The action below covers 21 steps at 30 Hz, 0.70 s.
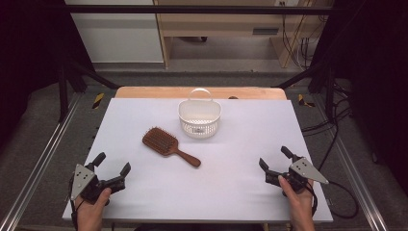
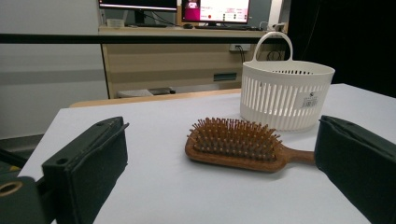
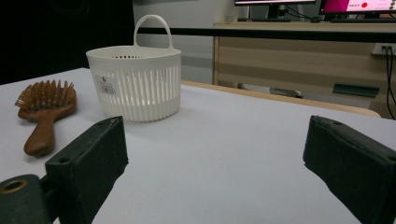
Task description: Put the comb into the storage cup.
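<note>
left gripper (image 1: 111,167) rests at the table's near left, jaws wide, empty, aimed at the hairbrush (image 1: 168,146) lying bristles-up mid-table, probably next pick. basket (image 1: 199,117) just behind it. right gripper (image 1: 274,161) near right, wide, empty, waiting.

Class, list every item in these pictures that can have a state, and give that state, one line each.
Wooden hairbrush: lying flat, bristles up, untouched.
White plastic basket: upright, empty, handle raised.
Left gripper: open, holding nothing.
Right gripper: open, holding nothing.
</note>
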### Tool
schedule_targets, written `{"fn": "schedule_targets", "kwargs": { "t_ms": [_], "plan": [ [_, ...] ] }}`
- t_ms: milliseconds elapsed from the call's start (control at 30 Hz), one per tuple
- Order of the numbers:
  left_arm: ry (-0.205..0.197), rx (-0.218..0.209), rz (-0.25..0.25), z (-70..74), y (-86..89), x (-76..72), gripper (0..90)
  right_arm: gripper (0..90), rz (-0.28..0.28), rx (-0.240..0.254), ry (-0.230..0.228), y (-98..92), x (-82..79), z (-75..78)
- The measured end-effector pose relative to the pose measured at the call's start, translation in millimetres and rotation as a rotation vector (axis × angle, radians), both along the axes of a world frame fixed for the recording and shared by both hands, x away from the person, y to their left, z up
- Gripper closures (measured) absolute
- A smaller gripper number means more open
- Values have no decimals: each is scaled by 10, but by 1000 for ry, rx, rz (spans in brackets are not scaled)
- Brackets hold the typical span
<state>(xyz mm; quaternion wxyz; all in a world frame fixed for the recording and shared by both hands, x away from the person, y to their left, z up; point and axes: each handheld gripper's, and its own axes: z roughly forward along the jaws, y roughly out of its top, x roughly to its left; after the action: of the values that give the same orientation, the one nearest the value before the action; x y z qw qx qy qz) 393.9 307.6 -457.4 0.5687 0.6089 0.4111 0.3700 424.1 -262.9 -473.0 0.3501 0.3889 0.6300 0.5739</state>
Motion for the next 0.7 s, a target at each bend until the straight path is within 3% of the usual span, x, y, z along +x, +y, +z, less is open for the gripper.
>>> {"fn": "schedule_targets", "kwargs": {
  "t_ms": [133,700],
  "plan": [
    [17,7,8,-7,-6,8,34,61,-17,-17,-3,28,-5,6],
    [38,15,22,-2,-22,17,39,52,1,-1,34,57,-2,1]
  ]
}}
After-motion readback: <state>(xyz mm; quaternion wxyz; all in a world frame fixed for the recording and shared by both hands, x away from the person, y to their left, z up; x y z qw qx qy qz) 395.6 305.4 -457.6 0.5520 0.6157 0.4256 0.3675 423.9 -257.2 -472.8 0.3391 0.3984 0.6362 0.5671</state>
